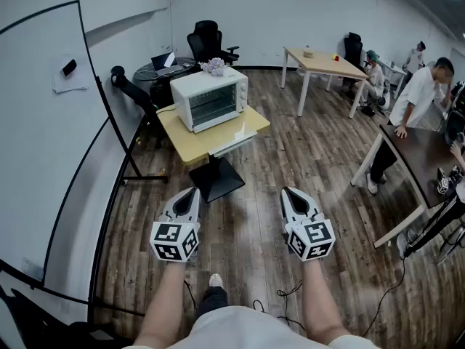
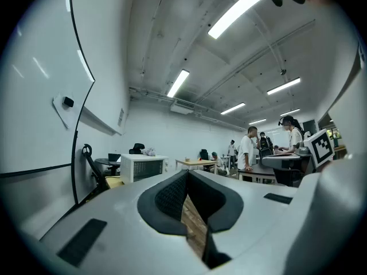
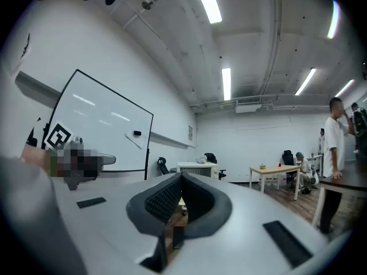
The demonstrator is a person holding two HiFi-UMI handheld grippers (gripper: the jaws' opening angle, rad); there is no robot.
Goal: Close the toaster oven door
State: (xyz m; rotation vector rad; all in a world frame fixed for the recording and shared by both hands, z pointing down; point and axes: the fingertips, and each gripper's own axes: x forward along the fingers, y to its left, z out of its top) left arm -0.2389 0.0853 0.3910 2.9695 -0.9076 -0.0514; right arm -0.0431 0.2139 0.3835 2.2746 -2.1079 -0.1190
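Left claw (image 1: 194, 190) was seen pinched shut, nothing in it. Right claw (image 1: 288, 190) was likewise drawn together and empty. Both were held level and low, well apart from the toaster oven (image 1: 211, 97). The oven was parked on a small table (image 1: 182, 142) further up the room, just right of the whiteboard (image 1: 43, 122). A pale flat panel (image 1: 243, 131) was noted in front of the oven. It was judged to be the dropped door, which could not be confirmed at that range.

Risks, as judged:
- Stand leg (image 1: 145, 177) of the whiteboard and table base (image 1: 216, 180) lay near the walk-in path; either could be clipped.
- Loose cable (image 1: 287, 294) by the feet could be snagged.
- The door would be pushed with closed tips only, so a slip-off could be expected if contact was made off-centre.
- The oven looked light and the table was carried on one pedestal. With a hard shove the oven could be slid back or the table rocked.

Counts: whiteboard 1, claws 2, toaster oven 1, small table 1, black office chairs (image 1: 207, 38) at least 2, light wooden table (image 1: 323, 62) 1, dark table (image 1: 418, 147) 1, people (image 1: 420, 93) at least 3, at the right.
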